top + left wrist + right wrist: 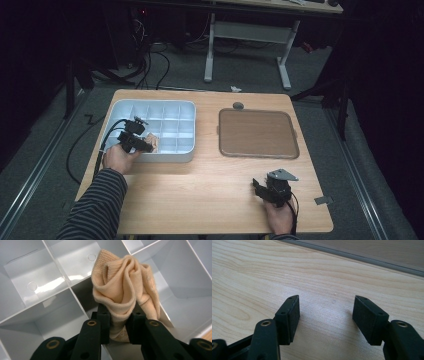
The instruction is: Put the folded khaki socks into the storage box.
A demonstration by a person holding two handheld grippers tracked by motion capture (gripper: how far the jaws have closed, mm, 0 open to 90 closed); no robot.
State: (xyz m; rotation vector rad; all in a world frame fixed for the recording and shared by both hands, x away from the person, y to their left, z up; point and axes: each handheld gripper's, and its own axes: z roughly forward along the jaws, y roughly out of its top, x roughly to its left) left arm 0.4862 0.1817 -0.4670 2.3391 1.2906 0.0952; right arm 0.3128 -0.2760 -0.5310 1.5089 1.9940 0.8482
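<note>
A peach knitted cloth (pixel 125 287), bunched up, is pinched between the black jaws of my left gripper (pixel 119 323), which is shut on it. It hangs over the compartments of a white divided box (pixel 47 282). From the high view the left gripper (pixel 136 138) sits at the near left part of the box (pixel 186 107), with the cloth (pixel 153 142) just to its right. My right gripper (pixel 264 189) rests low near the table's front right, its jaws open with nothing between them; in its own view the right gripper (pixel 325 310) frames bare wood.
A brown tray (pixel 257 132) lies on the right half of the wooden table (pixel 200 185), its grey rim (pixel 352 256) crossing the top of the right gripper view. A small grey tag (pixel 323 200) lies near the front right corner. A desk frame and cables stand on the floor behind.
</note>
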